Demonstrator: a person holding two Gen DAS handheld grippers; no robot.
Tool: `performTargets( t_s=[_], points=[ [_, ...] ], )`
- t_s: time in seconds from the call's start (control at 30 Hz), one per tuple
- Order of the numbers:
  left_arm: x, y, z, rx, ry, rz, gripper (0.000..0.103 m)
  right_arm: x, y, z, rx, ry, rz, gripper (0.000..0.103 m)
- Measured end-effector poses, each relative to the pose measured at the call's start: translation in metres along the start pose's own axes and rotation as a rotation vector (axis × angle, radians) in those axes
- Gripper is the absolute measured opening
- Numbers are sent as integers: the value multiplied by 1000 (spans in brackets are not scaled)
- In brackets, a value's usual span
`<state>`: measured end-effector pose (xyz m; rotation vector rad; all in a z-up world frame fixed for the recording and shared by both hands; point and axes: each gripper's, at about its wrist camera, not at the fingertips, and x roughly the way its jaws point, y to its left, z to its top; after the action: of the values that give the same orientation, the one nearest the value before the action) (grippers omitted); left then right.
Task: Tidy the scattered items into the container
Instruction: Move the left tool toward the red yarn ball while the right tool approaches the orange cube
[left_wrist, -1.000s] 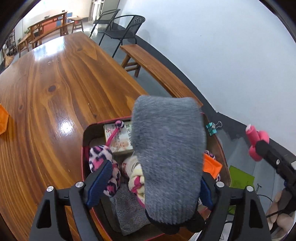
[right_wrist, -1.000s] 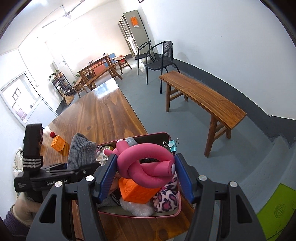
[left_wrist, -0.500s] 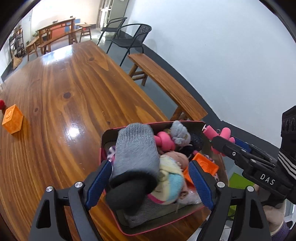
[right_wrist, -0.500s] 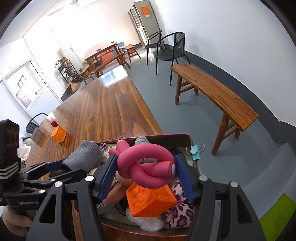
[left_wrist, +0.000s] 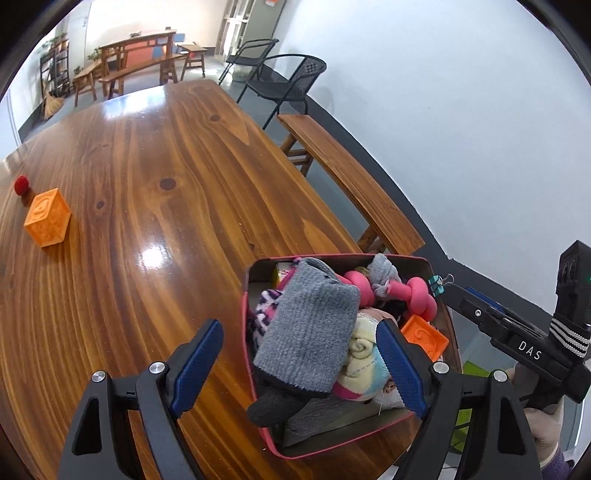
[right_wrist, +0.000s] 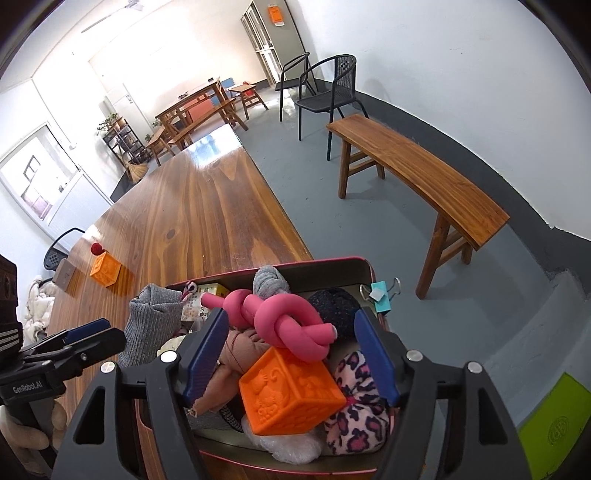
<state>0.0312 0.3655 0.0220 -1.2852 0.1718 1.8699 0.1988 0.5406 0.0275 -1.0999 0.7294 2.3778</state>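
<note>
Where the blue pads stand apart with nothing between them, both tools are empty:

Left gripper (left_wrist: 299, 367): jaws spread wide, holding nothing; it hovers over the near left edge of the container, one pad above the table, the other above the pile.

Right gripper (right_wrist: 291, 354): jaws parted, clasping nothing; the pink knotted tube lies between and beyond the pads, and whether either pad touches it cannot be told.

Container (left_wrist: 255, 269): a red-rimmed tin with dark walls, near the table's right edge, heaped full.

Grey sock (left_wrist: 310, 332): draped on top of the heap at the left side, its dark cuff hanging toward the near wall.

Pink knotted tube (right_wrist: 291, 321): resting on top of the heap, just above an orange cube (right_wrist: 291, 395) inside the tin.

Leopard-print cloth (right_wrist: 358, 402): beside that cube, against the near right wall.

Teal binder clip (right_wrist: 380, 295): clipped on the tin's far right rim.

Table (left_wrist: 147, 166): glossy wood; a second orange cube (left_wrist: 48, 221) and a red ball (left_wrist: 21, 184) lie well apart from the tin, close to each other.

Bench (right_wrist: 417, 177): on the grey floor beyond the table.
</note>
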Motion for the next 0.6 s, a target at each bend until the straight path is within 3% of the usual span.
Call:
performTargets(
  t_s=[0.03, 0.07, 0.1, 0.4, 0.6],
  points=[
    [-4, 3, -1, -7, -10, 5, 87, -1, 0, 0, 1, -1, 3, 75],
    [-8, 7, -1, -16, -25, 18, 100, -2, 1, 0, 1, -3, 5, 75],
    [-12, 11, -1, -24, -40, 38, 103, -3, 3, 1, 0, -4, 8, 75],
    [-60, 77, -12, -150, -137, 184, 103, -6, 49, 12, -62, -23, 103, 75],
    [-99, 151, -27, -264, -174, 285, 103, 6, 113, 12, -152, -8, 197, 76]
  ],
)
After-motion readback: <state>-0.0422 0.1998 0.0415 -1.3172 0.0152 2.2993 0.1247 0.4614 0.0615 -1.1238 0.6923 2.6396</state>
